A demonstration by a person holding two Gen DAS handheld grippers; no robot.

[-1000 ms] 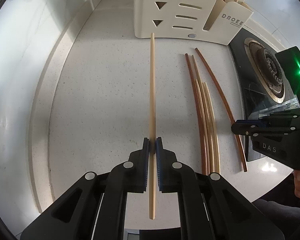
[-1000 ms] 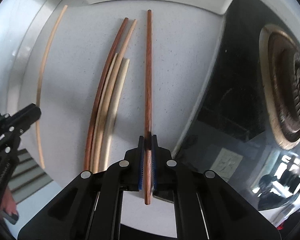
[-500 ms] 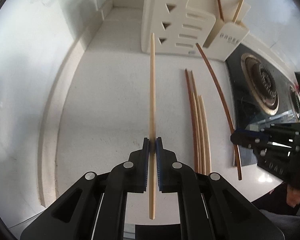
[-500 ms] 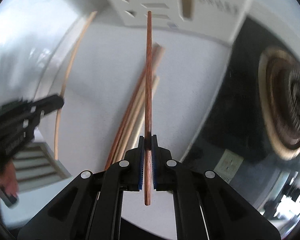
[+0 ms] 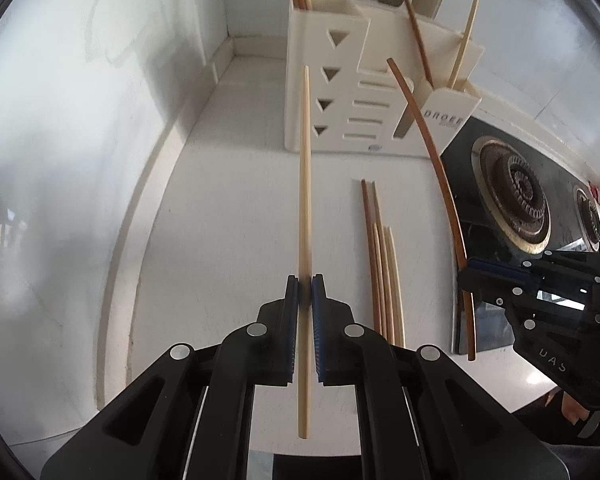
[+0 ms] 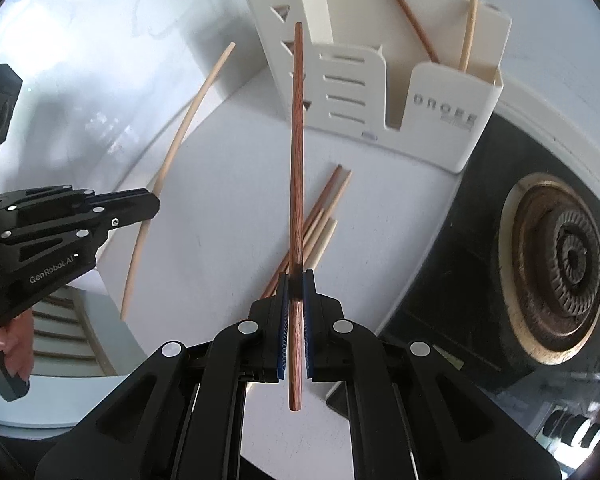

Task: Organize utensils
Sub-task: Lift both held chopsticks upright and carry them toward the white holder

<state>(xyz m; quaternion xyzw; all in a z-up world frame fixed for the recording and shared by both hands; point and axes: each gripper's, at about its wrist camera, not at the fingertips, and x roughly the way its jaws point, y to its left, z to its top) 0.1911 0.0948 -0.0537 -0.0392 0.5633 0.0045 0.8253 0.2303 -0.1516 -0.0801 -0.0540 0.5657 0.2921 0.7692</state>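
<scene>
Mid-carry: left gripper (image 5: 305,280) clamped on a pale bamboo chopstick (image 5: 304,200), right gripper (image 6: 296,274) on a dark reddish-brown wooden chopstick (image 6: 297,160), both above the counter (image 5: 228,208); next, tip-first into the far cream slotted plastic holder (image 5: 340,92).

A white speckled countertop (image 5: 228,216) carries everything, bounded by a white wall at the left and back. A cream utensil holder (image 5: 340,120) stands on it near the back corner. In front of the holder a small bundle of loose chopsticks (image 5: 382,264), brown and pale, lies flat on the surface. A black gas hob (image 5: 512,196) sits at the counter's right.
</scene>
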